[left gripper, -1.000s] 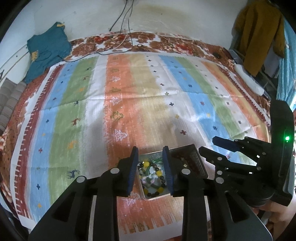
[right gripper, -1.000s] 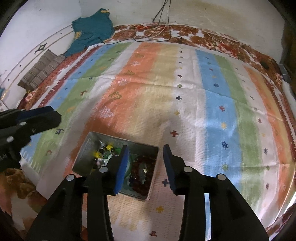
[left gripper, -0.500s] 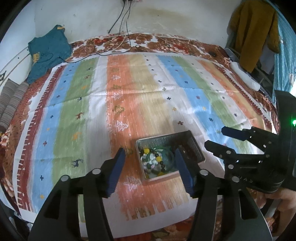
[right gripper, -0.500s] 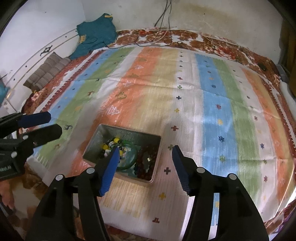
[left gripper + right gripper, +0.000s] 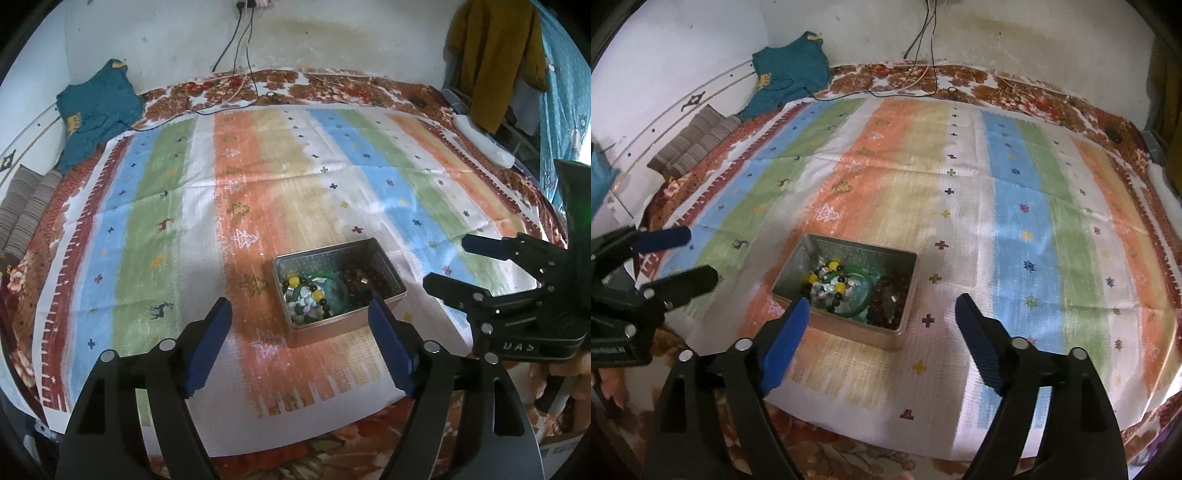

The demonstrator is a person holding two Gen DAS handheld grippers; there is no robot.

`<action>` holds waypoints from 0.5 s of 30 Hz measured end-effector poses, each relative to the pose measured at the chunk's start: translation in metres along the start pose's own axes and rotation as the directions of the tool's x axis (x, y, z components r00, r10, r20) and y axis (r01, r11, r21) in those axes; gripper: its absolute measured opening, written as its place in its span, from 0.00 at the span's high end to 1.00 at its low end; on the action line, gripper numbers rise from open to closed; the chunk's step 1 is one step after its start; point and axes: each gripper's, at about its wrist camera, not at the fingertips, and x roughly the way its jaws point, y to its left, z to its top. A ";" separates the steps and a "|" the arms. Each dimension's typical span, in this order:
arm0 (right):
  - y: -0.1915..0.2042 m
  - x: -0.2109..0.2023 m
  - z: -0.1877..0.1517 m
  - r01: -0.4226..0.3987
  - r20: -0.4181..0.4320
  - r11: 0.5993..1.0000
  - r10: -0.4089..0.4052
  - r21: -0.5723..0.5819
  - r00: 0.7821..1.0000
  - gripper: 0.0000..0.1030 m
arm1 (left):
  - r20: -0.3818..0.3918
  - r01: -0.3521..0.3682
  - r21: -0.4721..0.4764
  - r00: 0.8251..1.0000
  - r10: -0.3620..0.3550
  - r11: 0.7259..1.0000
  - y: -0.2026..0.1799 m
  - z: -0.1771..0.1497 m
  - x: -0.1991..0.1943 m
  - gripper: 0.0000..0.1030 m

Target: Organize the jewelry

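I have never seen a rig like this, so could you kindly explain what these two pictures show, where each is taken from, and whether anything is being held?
A person holds one two-finger claw in each hand; each carries a fisheye camera looking along its fingers. One picture is from the left claw, the other from the right claw. Both claws have just been opening and hold nothing. Each also shows at the edge of the other's view. On the striped cloth stands an open metal tin with a beaded bracelet, a green bangle and dark red beads.
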 end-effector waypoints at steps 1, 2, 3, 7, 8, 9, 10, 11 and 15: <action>0.003 -0.002 -0.002 0.026 0.005 0.999 -0.026 -0.019 1.000 0.17 | 0.003 0.000 0.000 1.000 0.000 1.000 0.000 -0.001 -0.001 0.23; 0.004 -0.003 -0.004 0.033 0.009 0.999 -0.033 -0.025 0.999 0.16 | 0.006 -0.001 0.000 1.000 0.001 1.000 0.000 -0.002 -0.003 0.23; 0.005 -0.005 -0.005 0.029 0.013 0.999 -0.028 -0.027 1.000 0.15 | 0.009 -0.002 0.000 1.000 0.002 1.000 0.000 -0.003 -0.004 0.21; 0.001 -0.012 -0.008 0.019 0.027 1.000 -0.019 -0.008 0.999 0.12 | 0.017 -0.007 0.002 1.000 0.007 1.000 0.000 -0.007 -0.007 0.17; 0.001 -0.013 -0.008 0.019 0.026 1.000 -0.018 -0.006 0.999 0.11 | 0.019 -0.007 0.001 1.000 0.007 1.000 0.000 -0.009 -0.008 0.16; 0.000 -0.014 -0.009 0.021 0.026 1.000 -0.021 -0.005 0.999 0.10 | 0.021 -0.007 -0.001 1.000 0.007 1.000 0.000 -0.010 -0.009 0.14; 0.001 -0.015 -0.009 0.027 0.030 1.000 -0.027 -0.007 0.999 0.09 | 0.022 -0.007 -0.003 1.000 0.007 1.000 0.000 -0.010 -0.009 0.11; 0.001 -0.018 -0.010 0.029 0.037 1.000 -0.028 -0.008 0.999 0.08 | 0.027 -0.006 -0.006 1.000 0.006 1.000 0.001 -0.012 -0.011 0.10; 0.001 -0.027 -0.014 0.005 0.061 1.000 -0.005 0.007 0.998 0.05 | 0.065 0.000 0.005 0.998 -0.001 1.000 0.000 -0.018 -0.020 0.06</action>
